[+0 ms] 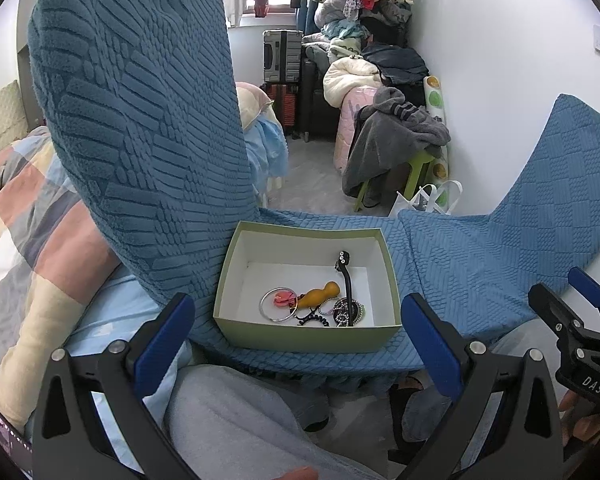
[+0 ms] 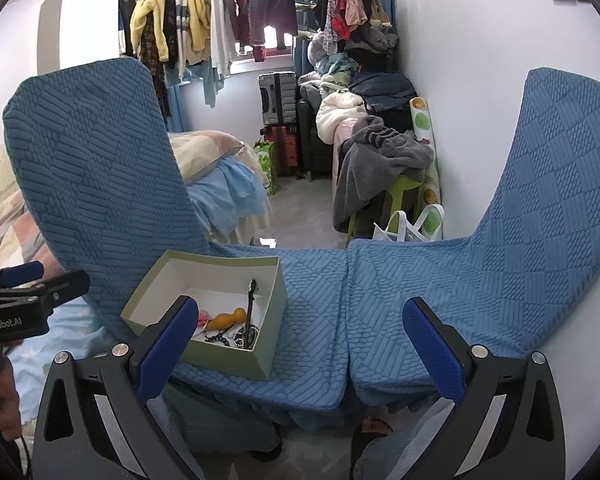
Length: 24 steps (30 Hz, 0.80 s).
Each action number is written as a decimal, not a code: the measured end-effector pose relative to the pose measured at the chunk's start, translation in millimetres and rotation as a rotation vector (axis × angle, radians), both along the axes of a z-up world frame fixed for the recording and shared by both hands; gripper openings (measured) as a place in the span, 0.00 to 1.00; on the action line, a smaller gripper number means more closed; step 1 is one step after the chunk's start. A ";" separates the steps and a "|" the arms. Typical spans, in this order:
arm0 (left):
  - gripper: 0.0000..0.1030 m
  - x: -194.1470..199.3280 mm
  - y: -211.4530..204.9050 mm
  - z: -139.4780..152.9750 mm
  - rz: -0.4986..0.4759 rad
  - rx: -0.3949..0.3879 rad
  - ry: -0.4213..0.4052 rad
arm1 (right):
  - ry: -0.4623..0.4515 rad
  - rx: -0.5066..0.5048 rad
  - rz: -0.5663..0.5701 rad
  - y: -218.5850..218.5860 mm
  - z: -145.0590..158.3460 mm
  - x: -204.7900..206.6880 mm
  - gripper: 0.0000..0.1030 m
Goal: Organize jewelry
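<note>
A pale green box (image 1: 308, 338) with a white inside stands on a blue-covered chair seat (image 1: 452, 272). Inside lie a silver ring (image 1: 275, 305) with a pink piece, an orange gourd-shaped piece (image 1: 319, 295), a black hair clip (image 1: 345, 276), a black coil tie and beaded pieces (image 1: 348, 312). My left gripper (image 1: 298, 346) is open just in front of the box, holding nothing. In the right wrist view the same box (image 2: 236, 354) sits left of centre, and my right gripper (image 2: 300, 350) is open over the seat, its left finger (image 2: 168, 344) overlapping the box.
Two blue-covered chairs (image 2: 512, 272) stand side by side, their backs rising left and right. A bed with a patchwork quilt (image 1: 24, 216) lies at the left. Beyond are a green stool (image 2: 400, 196) piled with grey clothes, a white bag (image 2: 404, 228), suitcases and hanging clothes.
</note>
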<state>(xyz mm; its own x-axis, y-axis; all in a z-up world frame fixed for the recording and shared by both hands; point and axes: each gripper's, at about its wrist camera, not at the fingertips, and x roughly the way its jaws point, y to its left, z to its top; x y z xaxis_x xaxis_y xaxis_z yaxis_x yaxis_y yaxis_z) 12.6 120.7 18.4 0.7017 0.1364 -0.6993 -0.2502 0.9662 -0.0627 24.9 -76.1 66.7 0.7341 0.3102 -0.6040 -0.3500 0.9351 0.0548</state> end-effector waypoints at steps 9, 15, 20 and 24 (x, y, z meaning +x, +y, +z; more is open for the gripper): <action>0.99 1.6 -2.3 -1.3 0.000 0.006 0.008 | -0.009 -0.010 0.004 -2.3 0.0 -0.2 1.00; 0.99 0.2 -3.6 -1.4 0.008 0.008 0.002 | -0.007 -0.016 0.005 -2.2 -3.1 -0.7 1.00; 0.99 -2.6 -1.9 -0.5 0.014 0.010 -0.007 | -0.009 -0.010 0.006 -3.0 -1.5 -3.4 1.00; 0.99 -5.2 -4.4 1.3 0.006 0.007 -0.016 | -0.016 -0.017 0.011 -1.6 -0.3 -4.5 1.00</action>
<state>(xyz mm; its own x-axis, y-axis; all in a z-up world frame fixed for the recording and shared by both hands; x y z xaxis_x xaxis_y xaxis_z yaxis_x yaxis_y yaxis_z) 7.4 116.3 19.7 0.7123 0.1457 -0.6866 -0.2552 0.9650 -0.0600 20.5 -77.7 66.5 0.7404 0.3075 -0.5976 -0.3607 0.9321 0.0328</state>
